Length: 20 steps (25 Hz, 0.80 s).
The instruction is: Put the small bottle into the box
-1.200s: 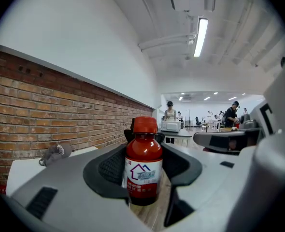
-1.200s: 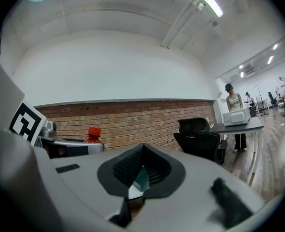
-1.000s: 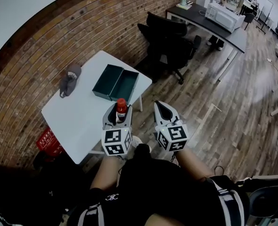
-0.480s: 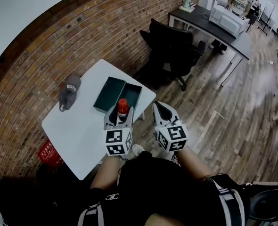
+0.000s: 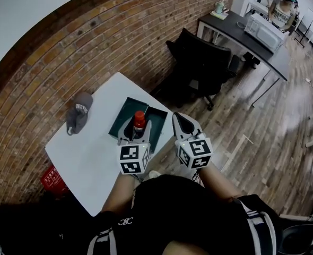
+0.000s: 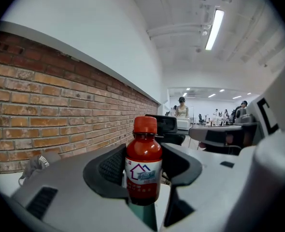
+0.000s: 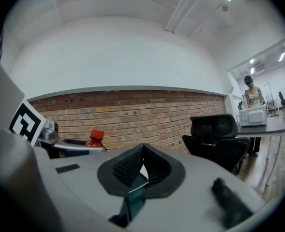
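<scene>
The left gripper [image 6: 143, 170] holds a bottle [image 6: 143, 161] between widely spread jaws, their pads pressed on its sides. The bottle stands upright, long axis vertical, red cap on top, label facing the gripper's camera. The right gripper [image 7: 141, 164] is alongside, jaws closed together with nothing between them. In the head view the bottle overlaps the open dark green box [image 5: 122, 113] on the white counter [image 5: 93, 153]. A grey cap [image 5: 79, 112] lies on the counter to the box's left. A second ago the bottle was short of the box, near the counter's edge. Both grippers are now further forward.
</scene>
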Tool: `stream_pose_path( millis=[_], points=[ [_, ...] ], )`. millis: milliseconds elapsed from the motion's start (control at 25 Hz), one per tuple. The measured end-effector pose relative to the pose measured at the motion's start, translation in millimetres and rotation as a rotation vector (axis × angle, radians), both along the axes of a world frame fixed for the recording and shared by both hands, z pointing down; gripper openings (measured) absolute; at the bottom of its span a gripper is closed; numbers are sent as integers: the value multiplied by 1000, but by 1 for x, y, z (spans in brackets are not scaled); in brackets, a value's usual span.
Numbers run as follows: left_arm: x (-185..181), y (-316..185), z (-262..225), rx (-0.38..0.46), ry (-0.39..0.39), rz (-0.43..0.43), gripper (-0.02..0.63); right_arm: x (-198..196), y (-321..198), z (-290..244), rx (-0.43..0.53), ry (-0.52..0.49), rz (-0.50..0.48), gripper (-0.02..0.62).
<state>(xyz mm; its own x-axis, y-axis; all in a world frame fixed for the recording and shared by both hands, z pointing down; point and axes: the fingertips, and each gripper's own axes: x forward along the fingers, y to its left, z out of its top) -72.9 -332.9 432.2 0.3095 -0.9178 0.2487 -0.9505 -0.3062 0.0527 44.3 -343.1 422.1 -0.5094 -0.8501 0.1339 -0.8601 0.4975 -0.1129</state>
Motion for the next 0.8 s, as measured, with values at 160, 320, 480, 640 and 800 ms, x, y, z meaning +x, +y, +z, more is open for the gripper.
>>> stream_pose_path(
  millis=[160,320,480,640,800],
  points=[
    [-13,-26,11,-17,19,0,227,-21,-31,5,-6,30,-31,26],
    [-26,-40,25,-44,20,-7,227,-39,-51,10,-19,48,-60,26],
    [-37,-42,42,-85,23,-22,227,-52,-59,25,-53,70,-94,26],
    [-44,-42,65,-143,13,-38,227,-65,-68,39,-84,87,-138,26],
    [-46,-47,86,-198,-2,-63,227,-72,-78,50,-108,108,-185,26]
  ],
)
